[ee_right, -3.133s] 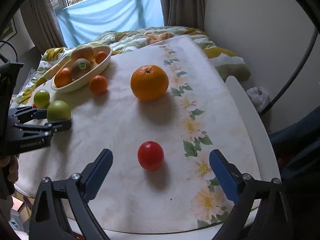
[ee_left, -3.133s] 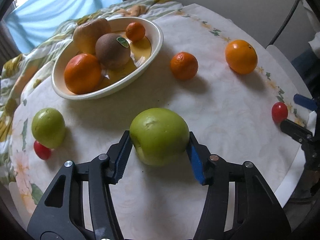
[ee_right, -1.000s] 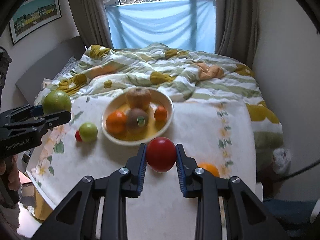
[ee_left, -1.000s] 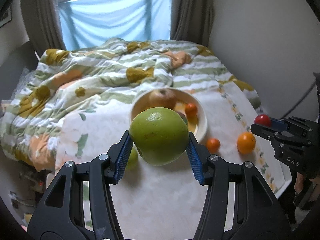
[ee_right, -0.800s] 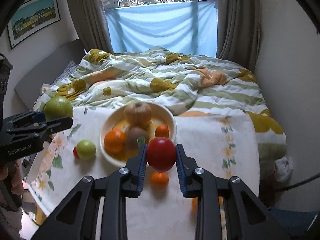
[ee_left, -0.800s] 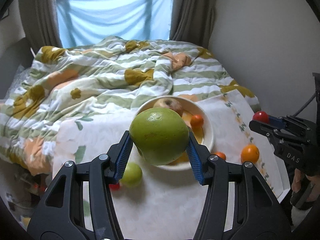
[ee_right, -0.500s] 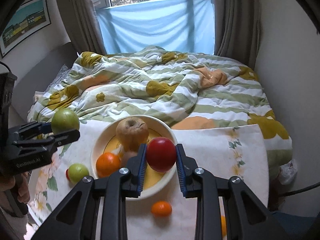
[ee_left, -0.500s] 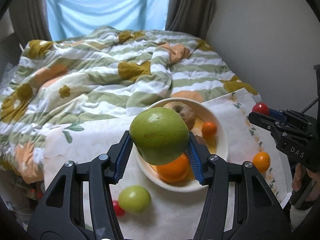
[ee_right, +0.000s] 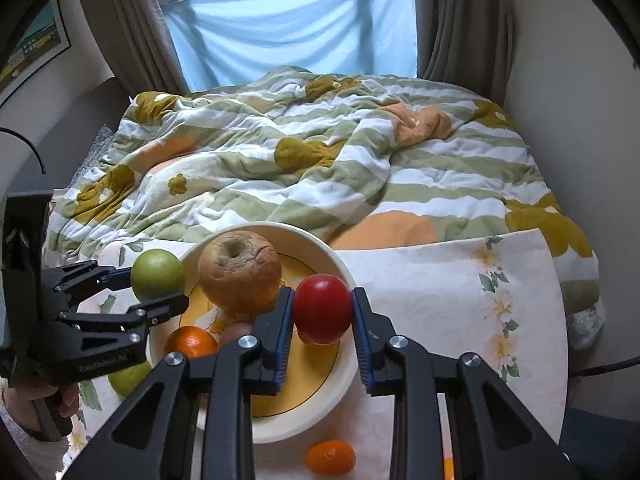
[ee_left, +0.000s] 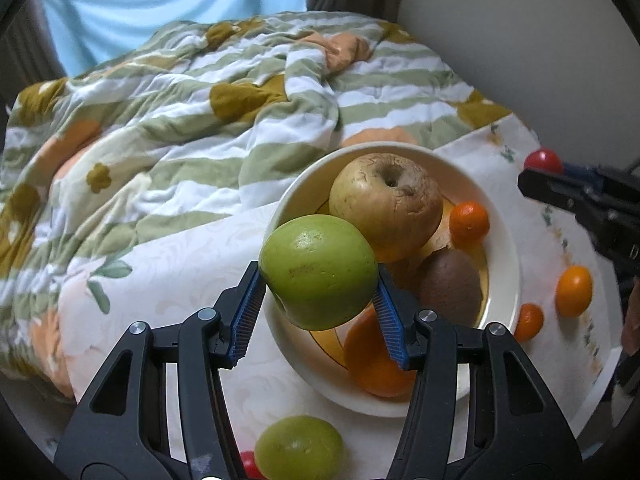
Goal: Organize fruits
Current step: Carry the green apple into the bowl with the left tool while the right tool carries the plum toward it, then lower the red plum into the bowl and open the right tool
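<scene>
My left gripper (ee_left: 318,300) is shut on a large green apple (ee_left: 318,272) and holds it above the near left rim of the cream bowl (ee_left: 508,240). The bowl holds a wrinkled yellow-brown apple (ee_left: 386,204), a kiwi (ee_left: 450,280), a small mandarin (ee_left: 469,221) and an orange (ee_left: 376,360). My right gripper (ee_right: 322,322) is shut on a small red fruit (ee_right: 323,308) above the bowl's (ee_right: 344,380) right side. The left gripper and its green apple (ee_right: 157,274) show at the bowl's left in the right wrist view.
On the tablecloth lie a second green apple (ee_left: 300,448), a small red fruit (ee_left: 250,462) beside it, a mandarin (ee_left: 528,322) and an orange (ee_left: 574,290) right of the bowl. A rumpled striped quilt (ee_right: 320,160) lies beyond the table. A wall stands at the right.
Both grippers have moved closer to the bowl with their fruit still held. The green apple now hangs over the bowl's rim, and the red fruit over its right side.
</scene>
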Demonstrator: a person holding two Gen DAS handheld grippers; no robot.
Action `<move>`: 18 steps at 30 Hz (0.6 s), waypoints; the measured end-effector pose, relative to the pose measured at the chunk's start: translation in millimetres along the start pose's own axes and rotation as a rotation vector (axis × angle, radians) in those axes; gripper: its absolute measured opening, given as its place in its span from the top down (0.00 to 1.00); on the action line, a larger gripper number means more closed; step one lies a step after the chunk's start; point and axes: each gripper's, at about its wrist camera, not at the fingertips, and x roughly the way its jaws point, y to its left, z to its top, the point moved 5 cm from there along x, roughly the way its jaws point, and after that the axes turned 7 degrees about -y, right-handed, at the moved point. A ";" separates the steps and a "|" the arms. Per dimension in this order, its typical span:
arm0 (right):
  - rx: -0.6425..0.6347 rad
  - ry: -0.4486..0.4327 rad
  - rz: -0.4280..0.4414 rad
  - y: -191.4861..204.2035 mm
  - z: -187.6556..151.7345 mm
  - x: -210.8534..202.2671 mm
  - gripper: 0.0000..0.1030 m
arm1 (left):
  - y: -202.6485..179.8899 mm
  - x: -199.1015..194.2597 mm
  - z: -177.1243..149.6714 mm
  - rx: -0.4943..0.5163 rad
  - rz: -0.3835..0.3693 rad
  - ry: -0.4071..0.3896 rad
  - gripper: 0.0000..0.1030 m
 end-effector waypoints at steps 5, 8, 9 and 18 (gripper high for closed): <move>0.009 0.005 -0.006 -3.4 0.3 2.5 0.75 | -3.9 4.1 2.8 0.037 0.005 -0.001 0.42; 0.008 0.004 -0.005 -3.8 0.7 2.5 0.75 | -5.4 1.3 3.7 0.062 0.013 -0.011 0.33; 0.008 0.005 -0.005 -3.6 0.7 2.6 0.75 | -5.9 -1.2 4.6 0.065 0.013 -0.022 0.18; -0.004 0.005 0.008 -4.5 3.4 0.9 0.75 | -1.2 -29.8 10.4 0.022 0.030 -0.084 0.00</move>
